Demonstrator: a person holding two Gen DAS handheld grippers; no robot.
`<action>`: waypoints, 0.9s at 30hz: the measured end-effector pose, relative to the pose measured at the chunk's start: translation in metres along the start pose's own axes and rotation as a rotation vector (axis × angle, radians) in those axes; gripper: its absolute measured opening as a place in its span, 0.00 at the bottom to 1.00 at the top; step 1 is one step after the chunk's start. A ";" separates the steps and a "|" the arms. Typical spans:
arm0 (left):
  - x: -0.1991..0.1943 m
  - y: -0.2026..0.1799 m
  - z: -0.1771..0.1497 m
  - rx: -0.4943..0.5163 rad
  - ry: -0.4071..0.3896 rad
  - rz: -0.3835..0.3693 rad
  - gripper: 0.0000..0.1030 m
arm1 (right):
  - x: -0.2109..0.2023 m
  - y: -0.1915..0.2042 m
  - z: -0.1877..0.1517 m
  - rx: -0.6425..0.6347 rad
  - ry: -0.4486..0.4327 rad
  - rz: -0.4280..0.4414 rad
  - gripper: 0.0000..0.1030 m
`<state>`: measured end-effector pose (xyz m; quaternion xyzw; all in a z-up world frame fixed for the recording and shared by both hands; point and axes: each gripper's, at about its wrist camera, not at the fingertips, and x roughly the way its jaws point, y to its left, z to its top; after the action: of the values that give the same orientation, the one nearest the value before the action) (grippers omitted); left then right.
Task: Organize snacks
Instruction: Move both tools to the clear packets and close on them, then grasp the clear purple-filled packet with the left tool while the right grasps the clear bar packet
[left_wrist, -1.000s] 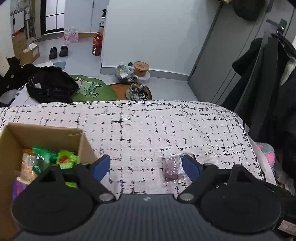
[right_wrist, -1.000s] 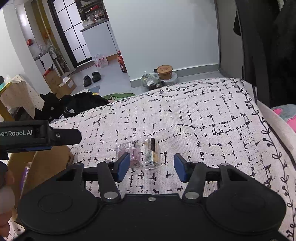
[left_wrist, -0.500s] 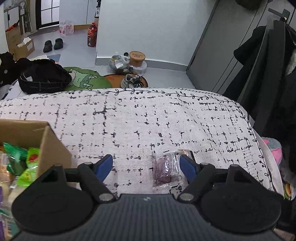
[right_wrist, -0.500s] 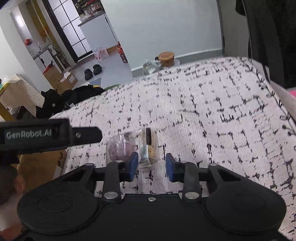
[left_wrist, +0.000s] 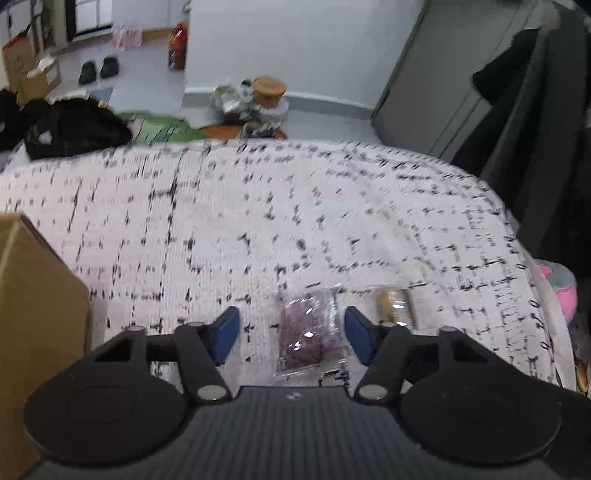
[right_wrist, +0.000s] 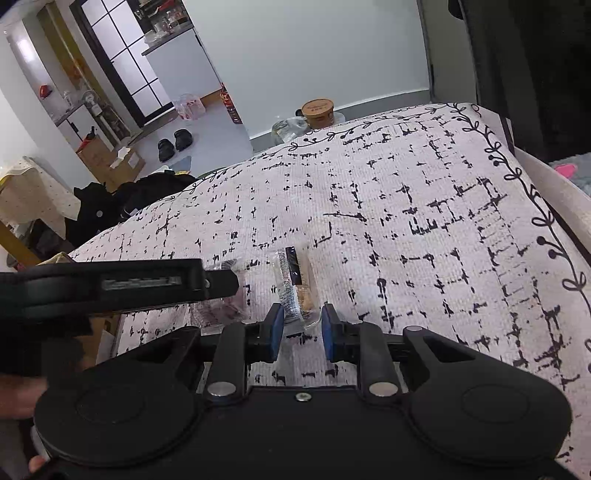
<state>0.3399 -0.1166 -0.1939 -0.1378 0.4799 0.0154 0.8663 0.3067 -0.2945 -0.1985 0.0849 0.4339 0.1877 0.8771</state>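
Left wrist view: the purple snack packet (left_wrist: 301, 328) lies lengthwise between the left tool (left_wrist: 291, 334)'s half-open, just-closing pads (untouched yet), right tool (right_wrist: 298, 325) pinching the biscuit packet (right_wrist: 295, 290).

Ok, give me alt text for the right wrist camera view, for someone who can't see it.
The right gripper has its blue-padded jaws closed on a clear-wrapped tan snack packet lying on a white black-flecked cloth. The left gripper's black body crosses in from the left above a clear-wrapped purple snack.
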 end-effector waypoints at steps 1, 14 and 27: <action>0.003 0.001 0.000 -0.007 0.007 -0.007 0.52 | -0.001 0.000 -0.001 -0.002 0.002 0.000 0.21; -0.006 0.009 -0.006 0.003 0.003 0.002 0.30 | -0.005 0.004 -0.002 -0.015 0.004 -0.015 0.25; -0.022 0.021 -0.010 0.008 -0.007 -0.003 0.30 | 0.012 0.020 0.001 -0.077 -0.054 -0.058 0.44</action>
<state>0.3163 -0.0965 -0.1854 -0.1352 0.4767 0.0124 0.8685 0.3093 -0.2715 -0.2002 0.0436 0.4047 0.1763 0.8962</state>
